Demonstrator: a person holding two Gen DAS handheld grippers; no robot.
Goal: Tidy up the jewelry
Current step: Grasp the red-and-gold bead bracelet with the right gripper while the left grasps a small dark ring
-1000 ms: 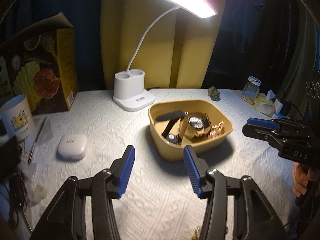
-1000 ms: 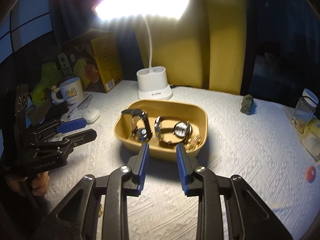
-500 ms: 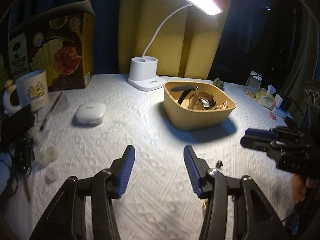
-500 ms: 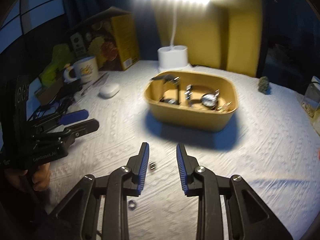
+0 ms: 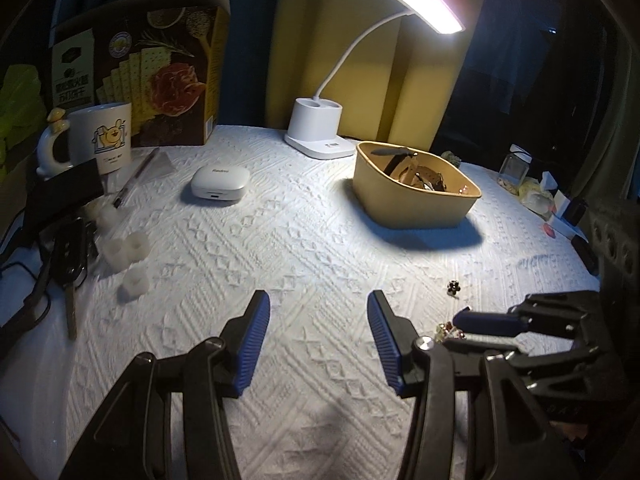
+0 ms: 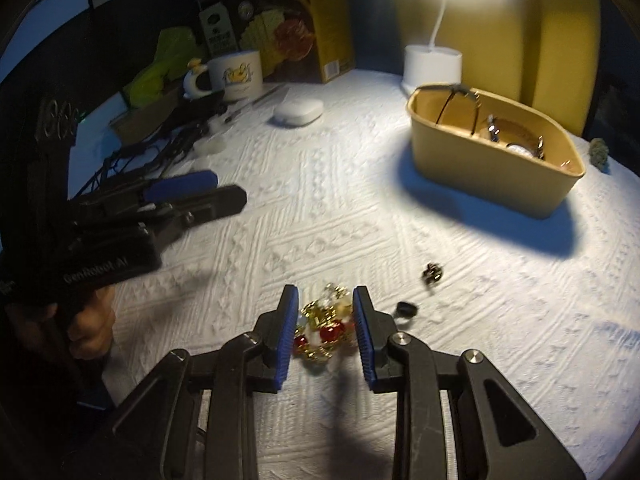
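A gold piece of jewelry with red beads (image 6: 324, 328) lies on the white cloth, between the blue pads of my right gripper (image 6: 325, 296). The jaws stand narrowly apart and do not squeeze it. Just right of it lie a dark ring (image 6: 406, 309) and a small dark earring (image 6: 432, 272). The tan bin (image 6: 492, 176) at the back right holds watches (image 6: 520, 148) and other pieces. My left gripper (image 5: 318, 300) hangs open over bare cloth with nothing between its fingers. In its view the right gripper (image 5: 456, 330) reaches in from the right over the gold piece (image 5: 450, 328).
At the back stands a white desk lamp (image 5: 316, 128). On the left are an earbud case (image 5: 219, 184), a mug (image 5: 100, 136), a cracker box (image 5: 160, 76), small white cups (image 5: 132, 280), keys and cables. A glass jar (image 5: 514, 168) stands far right.
Both grippers have drawn back from the bin toward the near side of the cloth and sunk lower. The gold jewelry now lies between the right gripper's fingers. Neither opening has changed.
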